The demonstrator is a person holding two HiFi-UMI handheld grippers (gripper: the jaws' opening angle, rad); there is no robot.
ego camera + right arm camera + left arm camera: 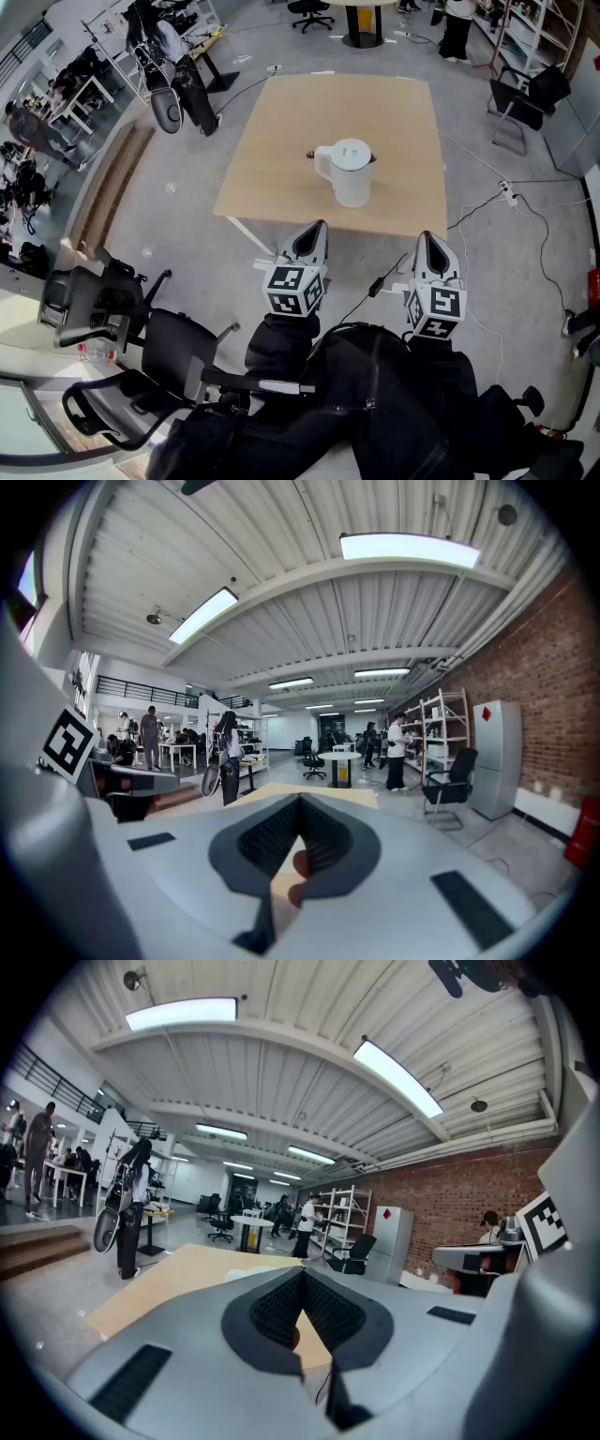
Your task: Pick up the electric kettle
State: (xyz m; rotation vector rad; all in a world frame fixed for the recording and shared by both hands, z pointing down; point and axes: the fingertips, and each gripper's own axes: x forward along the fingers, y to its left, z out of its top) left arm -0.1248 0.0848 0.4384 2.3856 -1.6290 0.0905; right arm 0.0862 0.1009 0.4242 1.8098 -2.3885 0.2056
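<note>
The white electric kettle [351, 173] stands upright with its lid on near the front edge of the light wooden table [281, 141], handle to the left. My left gripper [317, 228] and right gripper [427, 236] are side by side just short of that front edge, both apart from the kettle. In the left gripper view the left gripper [302, 1274] has its jaws meeting at the tips with nothing between them. The right gripper [300, 803] looks the same in the right gripper view, shut and empty. The kettle is hidden behind the jaws in both gripper views.
A small dark item [308, 155] lies on the table left of the kettle. Black office chairs [103, 309] stand at the lower left. A cable [487, 211] runs over the floor on the right. The person's legs in dark trousers [375, 394] fill the bottom.
</note>
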